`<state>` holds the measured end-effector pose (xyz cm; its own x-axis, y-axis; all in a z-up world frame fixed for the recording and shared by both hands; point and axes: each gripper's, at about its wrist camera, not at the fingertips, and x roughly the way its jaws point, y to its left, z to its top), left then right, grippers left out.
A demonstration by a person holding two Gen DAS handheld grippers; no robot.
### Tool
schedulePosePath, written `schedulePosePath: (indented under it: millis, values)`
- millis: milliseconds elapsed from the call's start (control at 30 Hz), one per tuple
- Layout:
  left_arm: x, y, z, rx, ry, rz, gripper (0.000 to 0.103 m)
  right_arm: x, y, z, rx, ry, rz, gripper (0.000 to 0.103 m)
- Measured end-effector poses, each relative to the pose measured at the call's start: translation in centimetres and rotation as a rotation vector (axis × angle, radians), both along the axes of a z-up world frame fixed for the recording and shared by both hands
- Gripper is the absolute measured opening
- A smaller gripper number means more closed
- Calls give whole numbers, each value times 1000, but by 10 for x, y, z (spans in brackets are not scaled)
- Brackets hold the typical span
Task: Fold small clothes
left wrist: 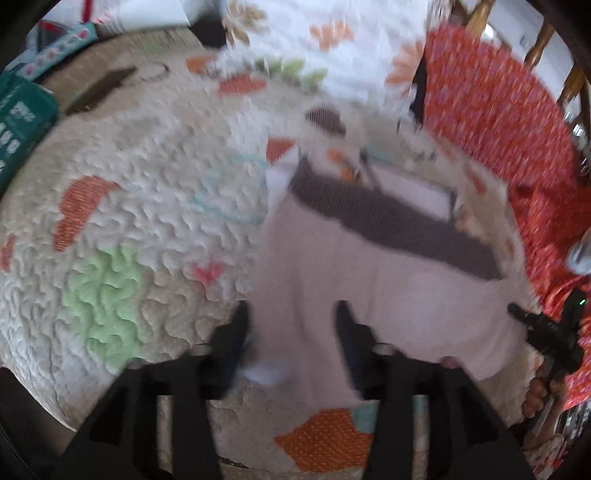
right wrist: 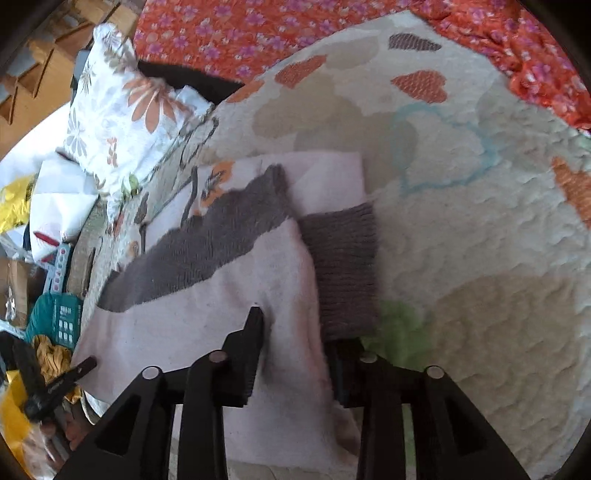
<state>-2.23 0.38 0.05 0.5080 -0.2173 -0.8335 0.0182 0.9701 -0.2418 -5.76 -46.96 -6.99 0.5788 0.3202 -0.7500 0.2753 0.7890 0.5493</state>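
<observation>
A small pale pink garment (left wrist: 388, 295) with a dark grey knitted band (left wrist: 399, 221) lies spread on a quilt with heart patches (left wrist: 147, 184). My left gripper (left wrist: 293, 328) hovers over the garment's near edge with its jaws apart and the pink cloth lying loose beneath them. In the right wrist view the same garment (right wrist: 184, 332) shows a grey cuff (right wrist: 343, 273) folded over. My right gripper (right wrist: 295, 350) stands open with a ridge of pink cloth between its fingers; the cloth hides part of the right finger. Each view catches the other gripper at its edge, the right one (left wrist: 517, 314) and the left one (right wrist: 86, 365).
A red floral cloth (left wrist: 480, 92) borders the quilt (right wrist: 480, 258) on the far side. A flowered pillow (right wrist: 122, 103), a teal box (right wrist: 55, 317), papers and wooden furniture (left wrist: 480, 14) crowd the edges. A hand holds the other gripper's handle (left wrist: 535, 398).
</observation>
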Motion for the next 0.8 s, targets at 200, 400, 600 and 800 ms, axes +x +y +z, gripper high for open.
schedulePosePath:
  millis: [200, 400, 600, 800]
  values:
    - [0, -15, 28, 110, -202, 60, 82, 23, -41, 0, 28, -3, -154, 51]
    - [16, -47, 9, 228, -249, 12, 82, 79, -31, -14, 10, 87, -152, 24]
    - [34, -47, -10, 361, -237, 19, 82, 92, -23, 3, -251, 156, -149, 9]
    - [47, -37, -35, 405, -142, 38, 82, 71, -20, 29, -367, 131, -228, 11]
